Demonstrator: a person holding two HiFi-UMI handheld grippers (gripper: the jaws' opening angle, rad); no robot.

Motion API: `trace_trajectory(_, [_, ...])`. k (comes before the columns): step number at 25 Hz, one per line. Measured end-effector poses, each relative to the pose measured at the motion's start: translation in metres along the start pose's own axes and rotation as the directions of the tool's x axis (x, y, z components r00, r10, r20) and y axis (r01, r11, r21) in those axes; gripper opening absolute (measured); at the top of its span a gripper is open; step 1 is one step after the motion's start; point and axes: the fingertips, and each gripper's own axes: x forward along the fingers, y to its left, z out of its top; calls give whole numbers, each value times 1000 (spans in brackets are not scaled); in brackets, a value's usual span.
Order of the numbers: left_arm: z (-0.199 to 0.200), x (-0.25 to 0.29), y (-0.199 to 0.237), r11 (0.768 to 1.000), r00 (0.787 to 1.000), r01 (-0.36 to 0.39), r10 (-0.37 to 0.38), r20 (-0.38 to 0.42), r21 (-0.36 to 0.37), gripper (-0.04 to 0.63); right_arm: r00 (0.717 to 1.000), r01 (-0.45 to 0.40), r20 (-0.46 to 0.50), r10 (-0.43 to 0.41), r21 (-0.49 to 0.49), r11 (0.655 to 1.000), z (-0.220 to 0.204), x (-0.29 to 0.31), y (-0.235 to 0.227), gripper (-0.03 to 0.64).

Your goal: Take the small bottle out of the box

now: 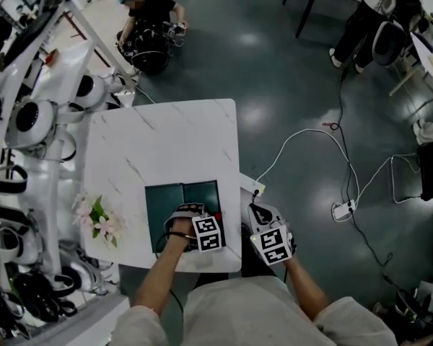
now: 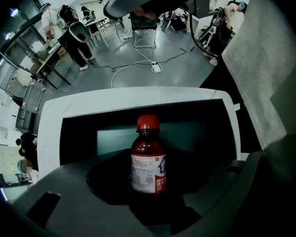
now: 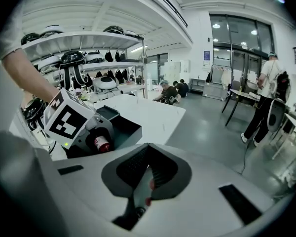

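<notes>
grasp step: left tongs [image 1: 190, 222] point down into the box [image 1: 164, 199] on the surface [image 1: 166, 135], jaws apart astride the small bottle [image 2: 148, 166] lying inside, not pinching yet afaict. right tongs [image 3: 147, 181] closed, idle. next i squeeze its body, then lift straight up.

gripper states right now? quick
Left gripper: jaws astride bottle; whether clamped cannot be told.
Right gripper: shut, nothing seen held.
</notes>
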Motion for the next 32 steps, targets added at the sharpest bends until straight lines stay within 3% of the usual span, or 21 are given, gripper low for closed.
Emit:
trace_trajectory(7, [1, -6, 1, 1000, 1000, -6, 7, 25, -28, 230, 1000, 9, 0, -9, 2, 1000, -1, -4, -4, 21])
trace_trajectory(12, [-2, -22, 10, 995, 996, -59, 65, 65, -86, 230, 1000, 10, 5, -10, 3, 1000, 1, -4, -5, 21])
trace_trajectory(17, [-4, -39, 17, 973, 981, -117, 144, 129, -197, 230, 1000, 4, 11, -4, -6, 1000, 3, -3, -2, 21])
trace_trajectory(20, [-2, -48, 22, 947, 963, -135, 195, 186, -291, 230, 1000, 1, 14, -1, -11, 1000, 5, -4, -1, 21])
trace_trajectory(23, [-1, -56, 27, 901, 935, -134, 253, 248, -414, 230, 1000, 1, 16, -1, -16, 1000, 7, -4, -1, 21])
trace_trajectory(25, [-1, -65, 34, 849, 905, -125, 310, 293, -513, 230, 1000, 1, 17, -1, -20, 1000, 9, -4, 0, 21])
trace_trajectory(30, [-4, -91, 48, 684, 798, -43, 462, 387, -728, 230, 1000, -9, 16, 9, -27, 1000, 12, -4, 4, 21])
trace_trajectory(32, [-8, -101, 51, 605, 748, 20, 519, 413, -796, 230, 1000, -17, 18, 18, -18, 1000, 14, -4, 5, 21])
